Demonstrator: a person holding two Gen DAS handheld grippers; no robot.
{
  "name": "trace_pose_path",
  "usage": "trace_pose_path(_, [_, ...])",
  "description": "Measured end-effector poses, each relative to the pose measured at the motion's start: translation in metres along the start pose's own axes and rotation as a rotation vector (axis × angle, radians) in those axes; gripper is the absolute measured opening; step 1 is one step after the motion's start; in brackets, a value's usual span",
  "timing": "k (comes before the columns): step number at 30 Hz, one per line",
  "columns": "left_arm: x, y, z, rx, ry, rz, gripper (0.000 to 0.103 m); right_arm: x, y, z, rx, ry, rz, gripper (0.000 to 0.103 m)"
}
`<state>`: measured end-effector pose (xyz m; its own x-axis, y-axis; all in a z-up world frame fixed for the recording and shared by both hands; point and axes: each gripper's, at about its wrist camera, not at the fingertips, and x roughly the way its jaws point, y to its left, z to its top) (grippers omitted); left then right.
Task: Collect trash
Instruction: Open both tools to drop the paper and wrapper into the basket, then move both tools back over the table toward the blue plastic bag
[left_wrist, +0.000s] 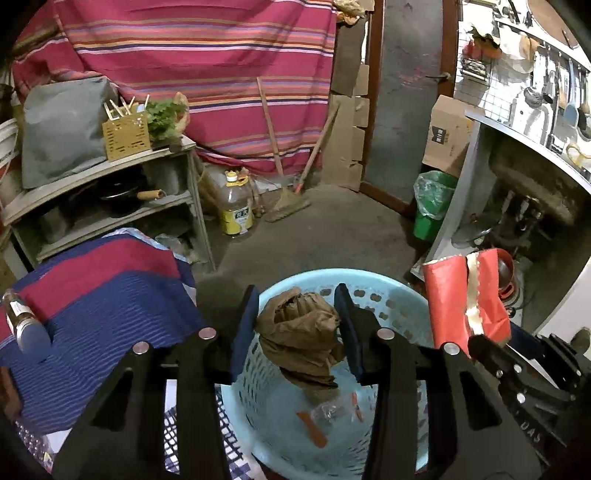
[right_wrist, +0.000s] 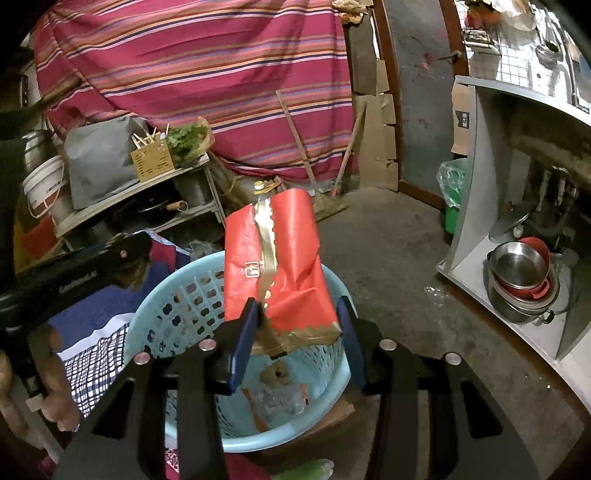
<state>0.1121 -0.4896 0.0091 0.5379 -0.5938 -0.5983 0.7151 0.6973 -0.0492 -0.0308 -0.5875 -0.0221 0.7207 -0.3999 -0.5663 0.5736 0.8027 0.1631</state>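
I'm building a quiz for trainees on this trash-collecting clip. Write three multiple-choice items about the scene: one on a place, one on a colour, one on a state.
1. Where is the crumpled brown paper?
A. on the striped cloth
B. between the left gripper's fingers, above the basket
C. on the shelf

2. What colour is the perforated basket?
A. light blue
B. green
C. yellow

3. What state is the basket in?
A. empty
B. tipped over
C. upright with some scraps at the bottom

Answers:
1 B: the crumpled brown paper sits in the left gripper, over the basket.
2 A: its rim and walls are light blue.
3 C: it stands upright, and wrapper scraps lie at its bottom, while the right gripper holds the red packet over it.
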Motion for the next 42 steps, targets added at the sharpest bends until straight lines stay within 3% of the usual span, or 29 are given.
trace_pose_path(4, [0.001,0.004,0.004,-0.004,-0.007,0.014,0.066,0.003,0.001,0.001,-0.001,0.005,0.001,0.044])
trace_pose_path(12, [-0.021,0.03,-0.002,-0.048,-0.033,0.058,0.09,0.012,0.01,-0.002,-0.012,0.021,0.014,0.044])
trace_pose_path(18, [-0.04,0.056,-0.018,-0.072,-0.034,0.118,0.094,0.022,0.026,0.0,-0.024,0.019,0.046,0.047])
trace_pose_path(19, [-0.043,0.061,-0.02,-0.08,-0.035,0.129,0.095,0.024,0.028,-0.001,-0.02,0.02,0.048,0.05])
trace_pose_path(22, [-0.053,0.077,-0.027,-0.114,-0.034,0.153,0.097,0.027,0.034,-0.002,-0.015,0.022,0.042,0.075])
trace_pose_path(26, [-0.067,0.094,-0.038,-0.12,-0.033,0.192,0.097,0.026,0.039,-0.008,-0.019,0.024,0.024,0.081])
trace_pose_path(35, [-0.122,0.144,-0.063,-0.139,-0.065,0.299,0.097,0.002,0.065,-0.017,-0.042,-0.009,0.078,0.083])
trace_pose_path(42, [-0.173,0.201,-0.084,-0.178,-0.083,0.415,0.097,-0.03,0.124,-0.02,-0.144,-0.061,0.17,0.083])
